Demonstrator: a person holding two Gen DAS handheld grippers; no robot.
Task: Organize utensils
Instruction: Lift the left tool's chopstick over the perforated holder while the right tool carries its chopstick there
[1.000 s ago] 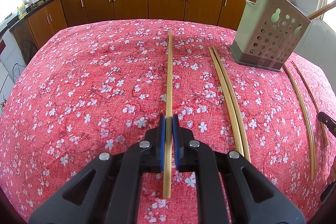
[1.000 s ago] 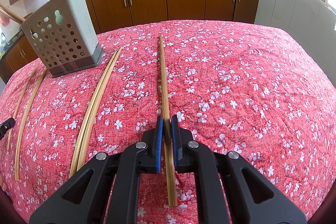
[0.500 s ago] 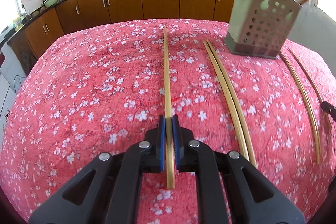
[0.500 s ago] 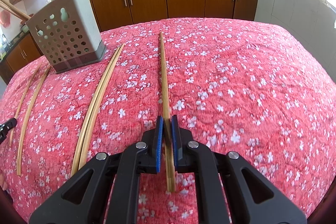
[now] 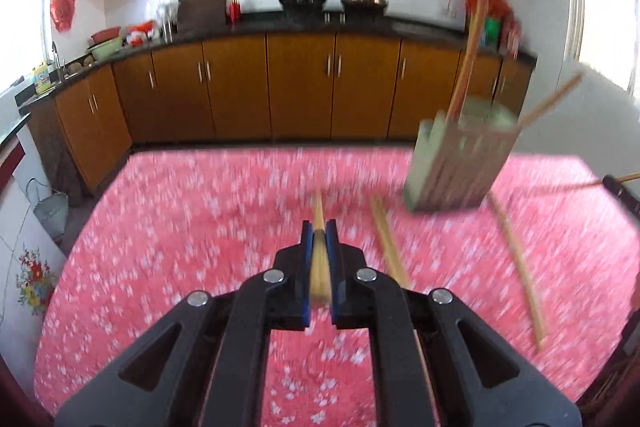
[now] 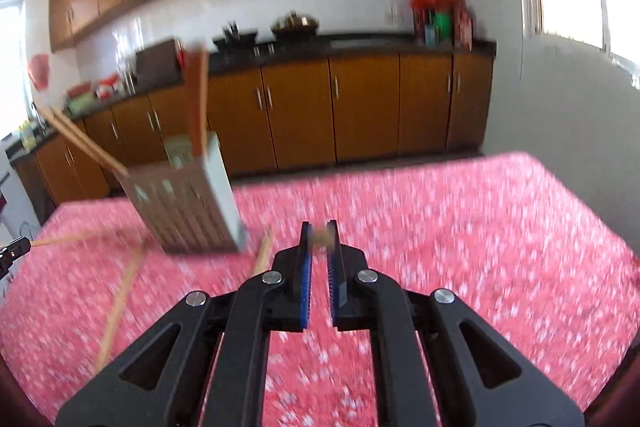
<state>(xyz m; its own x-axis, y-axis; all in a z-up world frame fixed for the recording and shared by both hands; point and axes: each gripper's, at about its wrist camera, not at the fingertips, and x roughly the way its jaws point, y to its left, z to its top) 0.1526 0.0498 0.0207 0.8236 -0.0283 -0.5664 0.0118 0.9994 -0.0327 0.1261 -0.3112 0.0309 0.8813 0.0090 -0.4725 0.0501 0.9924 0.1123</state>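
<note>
My left gripper (image 5: pixel 319 227) is shut on a bamboo chopstick (image 5: pixel 319 259), held lifted and pointing forward over the red floral tablecloth (image 5: pixel 180 247). My right gripper (image 6: pixel 319 227) is shut on another chopstick (image 6: pixel 320 237), seen end-on between its tips. The grey-green perforated utensil holder (image 5: pixel 456 167) stands at the right in the left wrist view, with chopsticks sticking out of it; in the right wrist view the holder (image 6: pixel 188 207) is at the left. Both views are motion-blurred.
Loose chopsticks lie on the cloth: a pair (image 5: pixel 386 243) and a single (image 5: pixel 518 263) near the holder, others (image 6: pixel 120 295) at left in the right wrist view. Brown kitchen cabinets (image 5: pixel 300 87) and a black counter stand beyond the table.
Both grippers have lifted their chopsticks off the cloth and tilted upward, so the views now show the cabinets and wall. The holder looks farther and lower.
</note>
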